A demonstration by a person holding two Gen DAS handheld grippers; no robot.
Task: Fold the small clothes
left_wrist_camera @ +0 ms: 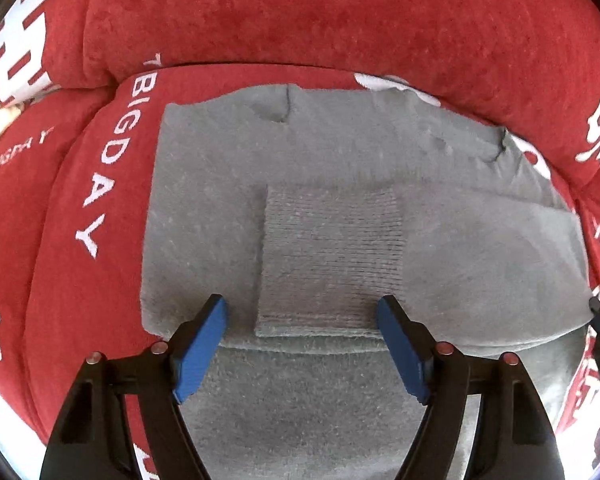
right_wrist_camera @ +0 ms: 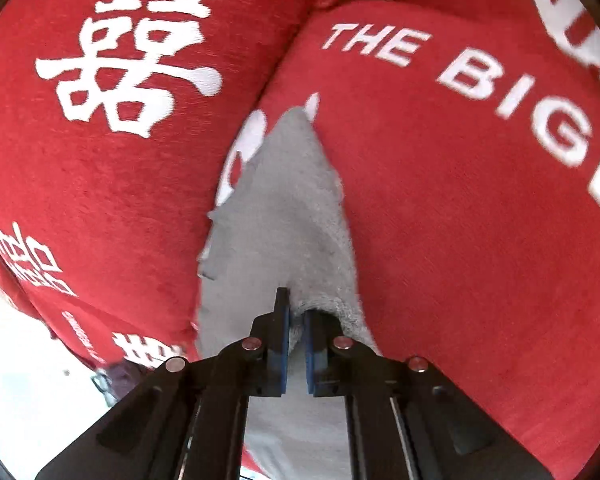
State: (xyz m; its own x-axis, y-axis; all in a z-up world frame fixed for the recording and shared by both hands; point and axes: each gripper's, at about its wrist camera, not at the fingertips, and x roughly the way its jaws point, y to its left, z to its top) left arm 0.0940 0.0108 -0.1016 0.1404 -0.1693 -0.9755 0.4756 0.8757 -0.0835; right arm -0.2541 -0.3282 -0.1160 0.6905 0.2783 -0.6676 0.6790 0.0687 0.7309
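A grey knitted garment (left_wrist_camera: 228, 184) lies spread flat on a red sofa seat (left_wrist_camera: 72, 280). A ribbed grey part (left_wrist_camera: 332, 248) is folded onto its middle. My left gripper (left_wrist_camera: 302, 308) points down over the garment's near edge. It is open, and its blue pads (left_wrist_camera: 202, 350) stand on either side of the ribbed part without pressing it. In the right wrist view, the garment (right_wrist_camera: 284, 208) rises in a peak from my right gripper (right_wrist_camera: 296, 312), which is shut on a bunched grey edge.
The red back cushion (left_wrist_camera: 340, 20) with white lettering rises just behind the garment. A seam between two red cushions (right_wrist_camera: 292, 40) runs ahead of the right gripper. A pale floor (right_wrist_camera: 20, 380) shows at the lower left.
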